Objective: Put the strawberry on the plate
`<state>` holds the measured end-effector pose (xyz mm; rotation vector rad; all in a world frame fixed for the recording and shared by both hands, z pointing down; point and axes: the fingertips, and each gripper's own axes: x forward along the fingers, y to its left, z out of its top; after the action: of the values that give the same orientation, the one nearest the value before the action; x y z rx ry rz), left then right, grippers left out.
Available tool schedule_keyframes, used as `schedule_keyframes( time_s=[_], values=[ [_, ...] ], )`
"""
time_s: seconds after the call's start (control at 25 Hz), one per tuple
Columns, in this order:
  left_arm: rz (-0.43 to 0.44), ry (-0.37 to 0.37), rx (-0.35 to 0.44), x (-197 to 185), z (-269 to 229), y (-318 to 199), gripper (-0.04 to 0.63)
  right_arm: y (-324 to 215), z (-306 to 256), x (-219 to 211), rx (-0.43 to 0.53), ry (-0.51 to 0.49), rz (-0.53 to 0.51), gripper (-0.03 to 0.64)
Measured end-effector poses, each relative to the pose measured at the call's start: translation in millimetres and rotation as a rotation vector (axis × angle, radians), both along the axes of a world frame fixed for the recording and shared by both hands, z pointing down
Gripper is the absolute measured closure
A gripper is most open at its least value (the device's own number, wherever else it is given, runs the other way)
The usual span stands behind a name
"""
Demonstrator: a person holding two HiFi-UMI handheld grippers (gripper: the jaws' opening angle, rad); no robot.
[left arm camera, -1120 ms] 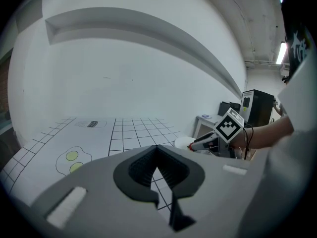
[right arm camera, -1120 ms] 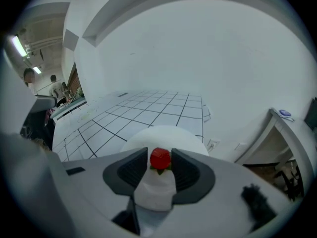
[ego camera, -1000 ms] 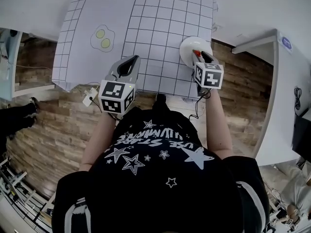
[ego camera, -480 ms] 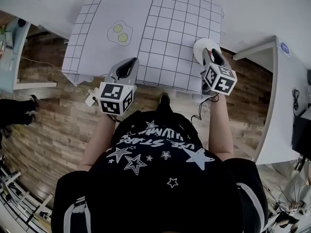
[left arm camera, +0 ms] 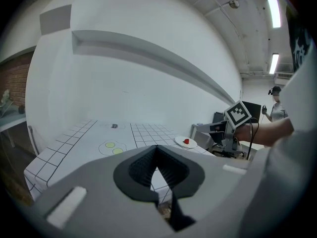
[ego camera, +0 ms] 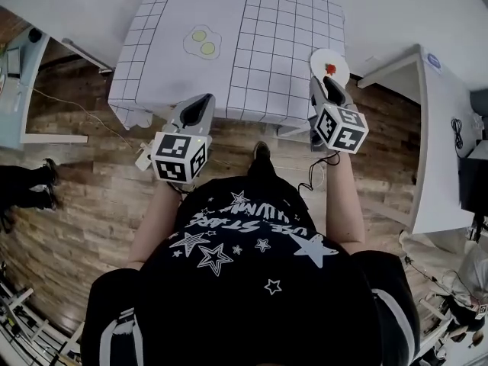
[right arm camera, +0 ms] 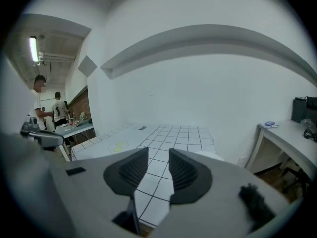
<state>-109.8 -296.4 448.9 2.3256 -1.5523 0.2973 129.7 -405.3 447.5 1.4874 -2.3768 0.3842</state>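
A small red strawberry (ego camera: 330, 69) lies on the white plate (ego camera: 320, 58) at the near right corner of the grid-cloth table (ego camera: 267, 44). My right gripper (ego camera: 326, 84) hovers just short of the plate, at the table's near edge. It is open, with nothing between its pads (right arm camera: 182, 171). My left gripper (ego camera: 203, 100) hangs at the near edge further left, its jaws shut and empty (left arm camera: 157, 148). The left gripper view shows the plate (left arm camera: 181, 144), the strawberry (left arm camera: 186, 141) and the right gripper (left arm camera: 220, 129) to its right.
A fried-egg drawing (ego camera: 203, 43) marks the cloth's left half. A second white table (ego camera: 438, 128) stands to the right, across a strip of wooden floor (ego camera: 91, 197). People (right arm camera: 58, 109) stand far off by another table.
The right gripper was over the plate with the strawberry at its tips; it has let go and drawn back toward me. The strawberry now rests on the plate. The left gripper stayed put.
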Motion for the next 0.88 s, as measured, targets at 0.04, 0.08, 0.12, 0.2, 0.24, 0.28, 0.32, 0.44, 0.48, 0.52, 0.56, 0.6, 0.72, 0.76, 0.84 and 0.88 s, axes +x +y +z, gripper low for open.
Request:
schedule_keyframes(
  time_s=[0.04,0.08,0.12,0.2,0.24,0.28,0.32,0.44,0.48,0.52,0.56,0.6,0.72,0.76,0.84,0.88],
  values=[
    [0.005,0.004,0.001,-4.2,-0.6,7.4,0.586,8.9,-2.2,-4.3,0.003,0.001,0.002,0.477],
    [0.009,0.007,0.001,-8.6,-1.1,14.4,0.586,17.6,-4.3,-8.2,0.006,0.001,0.007,0.479],
    [0.014,0.011,0.001,-12.9,-1.4,20.9,0.586,26.2,-6.2,-11.3,0.009,0.001,0.014,0.480],
    [0.023,0.023,-0.001,-20.5,-1.1,32.6,0.586,43.9,-8.3,-15.0,0.013,0.000,0.032,0.488],
    [0.030,0.026,-0.003,-23.6,-0.4,38.2,0.586,53.0,-8.6,-15.9,0.013,0.000,0.042,0.491],
    [0.039,0.025,-0.005,-26.0,0.3,43.7,0.586,62.3,-8.4,-16.3,0.013,0.001,0.052,0.495],
    [0.051,0.021,-0.004,-27.7,0.8,49.2,0.586,71.8,-7.8,-16.4,0.013,0.002,0.062,0.499],
    [0.099,0.003,0.010,-30.3,-0.9,63.7,0.586,99.4,-4.8,-17.5,0.011,0.006,0.090,0.509],
    [0.113,0.000,0.015,-31.2,-1.6,68.2,0.586,108.2,-3.3,-18.6,0.008,0.008,0.096,0.514],
    [0.124,0.001,0.016,-32.3,-1.7,72.9,0.586,117.1,-1.5,-20.0,0.003,0.011,0.103,0.518],
    [0.134,0.004,0.015,-33.3,-0.8,77.7,0.586,125.8,0.1,-21.2,-0.001,0.013,0.110,0.521],
    [0.143,0.009,0.010,-33.9,0.9,82.6,0.586,134.5,0.8,-21.7,-0.004,0.015,0.120,0.524],
    [0.193,-0.012,0.008,-29.2,6.2,97.9,0.586,161.2,-3.4,-16.9,0.007,0.012,0.174,0.549],
    [0.219,-0.033,0.017,-25.1,6.4,103.4,0.586,170.3,-5.6,-13.8,0.012,0.009,0.192,0.566],
    [0.268,-0.058,0.039,-16.0,3.9,114.0,0.586,186.8,-7.3,-7.7,0.013,0.005,0.217,0.581],
    [0.285,-0.056,0.046,-12.5,2.1,118.7,0.586,193.9,-6.5,-5.3,0.008,0.006,0.223,0.586]
  ],
)
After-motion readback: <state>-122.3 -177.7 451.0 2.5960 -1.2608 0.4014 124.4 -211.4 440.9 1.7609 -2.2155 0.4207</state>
